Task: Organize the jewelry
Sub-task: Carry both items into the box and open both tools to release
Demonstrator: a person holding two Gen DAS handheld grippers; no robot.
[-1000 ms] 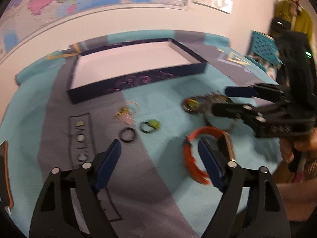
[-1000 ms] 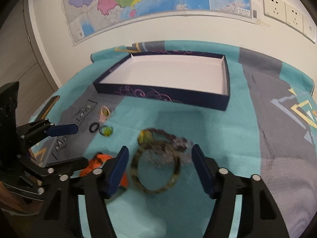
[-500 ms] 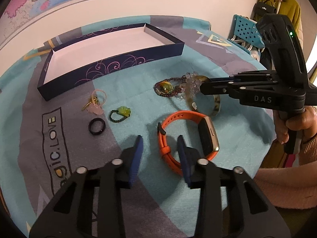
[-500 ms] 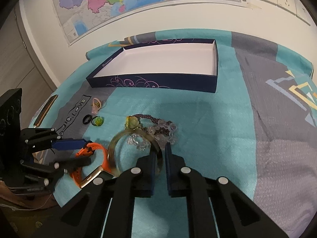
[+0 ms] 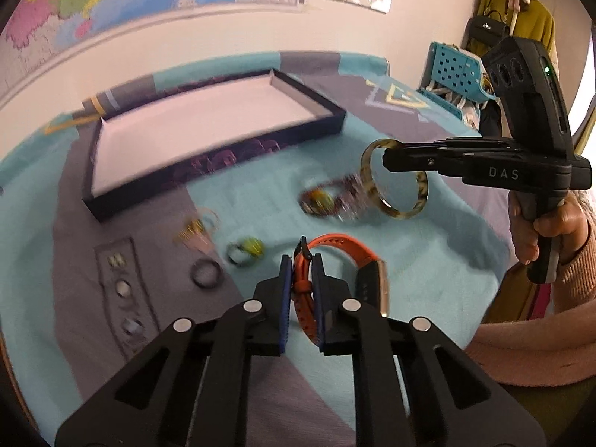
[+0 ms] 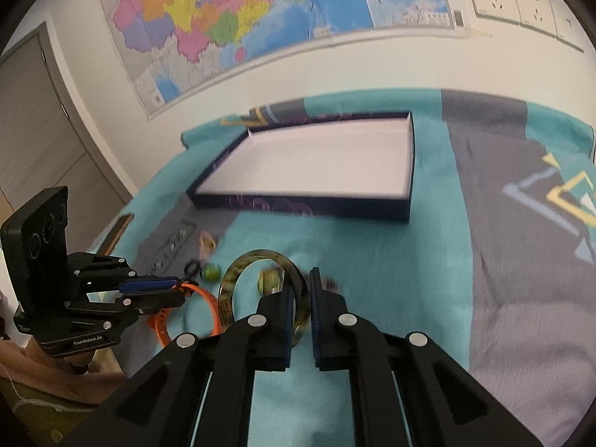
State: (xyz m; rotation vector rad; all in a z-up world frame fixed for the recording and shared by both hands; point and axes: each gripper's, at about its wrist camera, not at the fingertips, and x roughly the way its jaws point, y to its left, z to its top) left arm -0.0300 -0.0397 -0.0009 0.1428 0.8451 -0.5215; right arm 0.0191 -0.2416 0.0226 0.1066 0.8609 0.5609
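Observation:
My left gripper point(image 5: 301, 266) is shut on the strap of an orange watch point(image 5: 346, 249), lifted a little off the cloth; it also shows in the right wrist view point(image 6: 178, 290). My right gripper point(image 6: 301, 283) is shut on a tortoiseshell bangle point(image 6: 238, 272) and holds it above the cloth, seen from the left wrist view point(image 5: 395, 201). A dark blue tray with a white floor point(image 5: 223, 156) stands empty at the back. A beaded bracelet pile point(image 5: 324, 199), a green ring point(image 5: 247, 249), a black ring point(image 5: 205, 273) and a gold-pink piece point(image 5: 193, 229) lie on the cloth.
A teal and grey cloth point(image 5: 409, 246) covers the table. A wall with a map point(image 6: 260, 18) runs behind the tray. A blue perforated basket point(image 5: 458, 70) stands past the table's right end. The table edge falls away at the right, by the person's hand point(image 5: 551, 231).
My left gripper shut on the orange watch strap and began lifting it. My right gripper, shut on the bangle, raised it off the cloth toward the tray.

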